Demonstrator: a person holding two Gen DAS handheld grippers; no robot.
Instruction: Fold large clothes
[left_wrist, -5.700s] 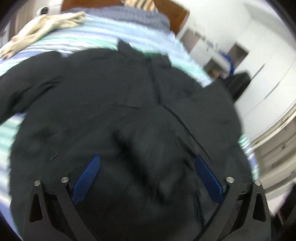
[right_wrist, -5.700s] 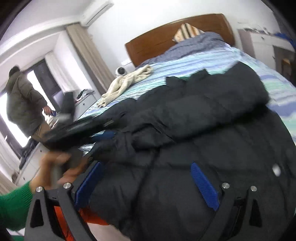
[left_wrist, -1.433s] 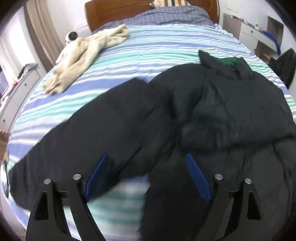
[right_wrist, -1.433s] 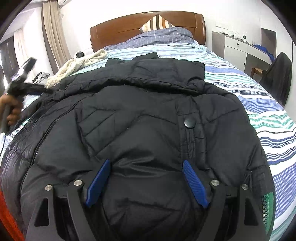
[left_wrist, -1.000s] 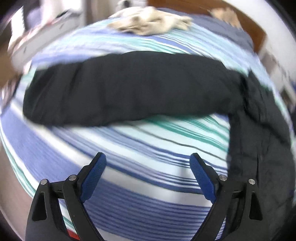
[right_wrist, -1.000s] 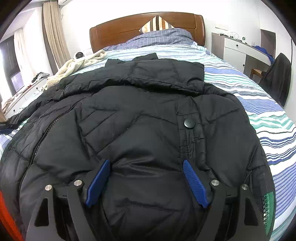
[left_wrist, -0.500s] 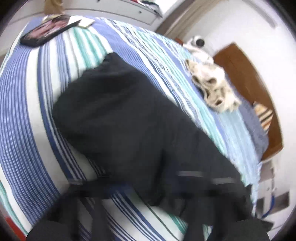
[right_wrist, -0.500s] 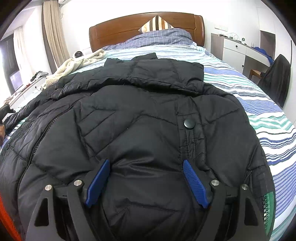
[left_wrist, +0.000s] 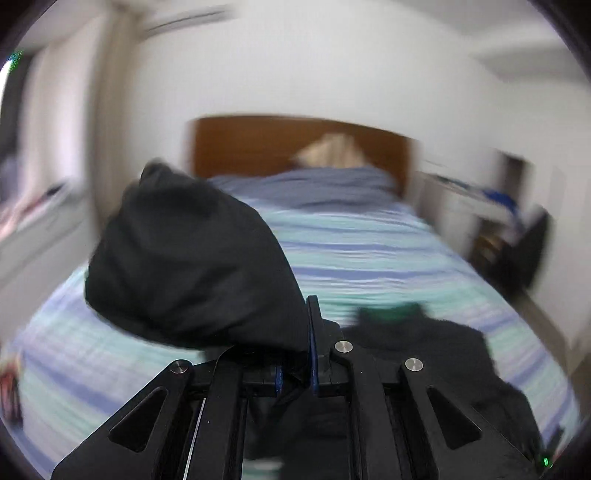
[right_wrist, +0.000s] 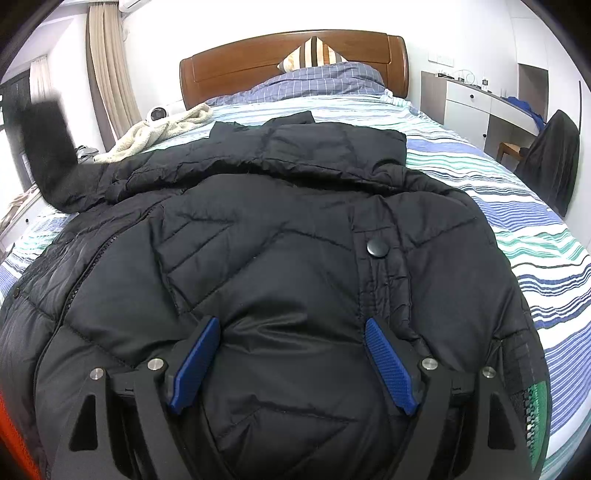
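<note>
Jacket (right_wrist: 288, 280) body fills the near field of the right wrist view, spread front-up on the striped bed (right_wrist: 535, 236), its snap button at about one o'clock from the frame centre. Right hand-held gripper (right_wrist: 291, 354) rests on the lower front panel with its blue pads set wide apart, pressing into the padding on either side but clamping nothing; it has not shifted over the last second.

Left hand-held gripper (left_wrist: 295, 365) is fully closed, its jaws pinched on black fabric that appears to be the sleeve (left_wrist: 192, 266) cuff; the view is heavily smeared, so the exact hold point is a judgement. A second ago these jaws stood wide over the sleeve lying flat across the bed; since then they have snapped shut and the sleeve has been hoisted clear of the sheet. It now bulges up at ten o'clock in the left wrist view. In the right wrist view the same raised sleeve shows as a blurred dark mass at nine to ten o'clock, beyond the jacket's shoulder.

Assessment: the sleeve fold is under way and not yet laid. The other sleeve already lies folded across the chest, at twelve o'clock in the right wrist view. Beyond it are a cream garment (right_wrist: 162, 133) at eleven o'clock, then the wooden headboard (right_wrist: 258, 66).
</note>
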